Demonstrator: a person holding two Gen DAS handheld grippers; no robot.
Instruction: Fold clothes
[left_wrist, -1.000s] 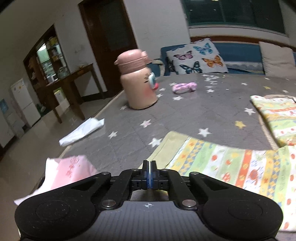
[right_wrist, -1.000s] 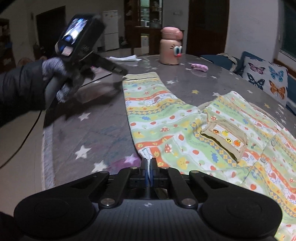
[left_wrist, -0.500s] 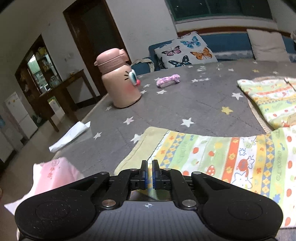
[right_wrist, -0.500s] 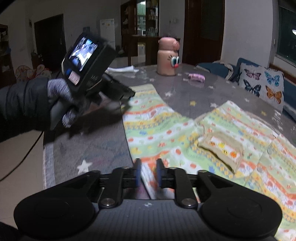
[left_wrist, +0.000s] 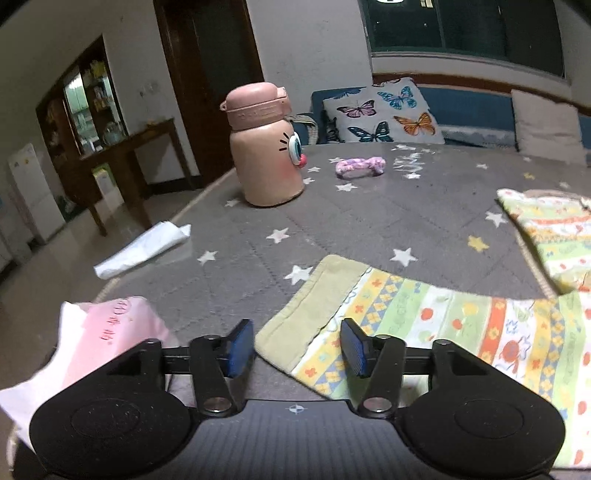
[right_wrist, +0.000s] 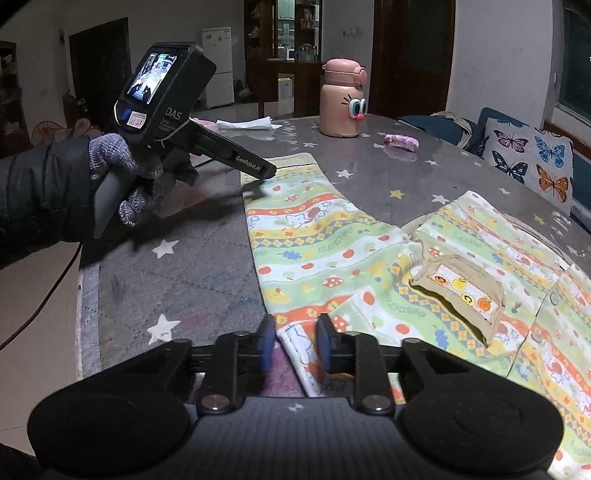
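A child's striped top (right_wrist: 325, 251) in green, yellow and orange lies flat on the grey star-patterned table cover (right_wrist: 177, 273), pocket (right_wrist: 458, 291) facing up. Its sleeve stretches away to a pale green cuff (left_wrist: 314, 306). My left gripper (left_wrist: 297, 347) sits low at that cuff, jaws opening, with the cuff's corner between the blue pads (left_wrist: 240, 347) and untouched. In the right wrist view a gloved hand (right_wrist: 125, 173) holds the left gripper (right_wrist: 258, 181) at the sleeve end. My right gripper (right_wrist: 295, 345) straddles the top's near hem (right_wrist: 295, 350), jaws closing, pads clear of the cloth.
A pink cartoon-faced bottle (left_wrist: 264, 147) stands at the far side, with a purple scrunchie (left_wrist: 360, 166) beside it. White paper (left_wrist: 144, 251) and a pink packet (left_wrist: 110, 332) lie by the left table edge. A butterfly cushion (left_wrist: 384, 114) rests on the bench behind.
The left jaws went from shut to parted while the gripper moved in over the sleeve cuff. The right jaws, shut at the hem a second ago, have parted around it.
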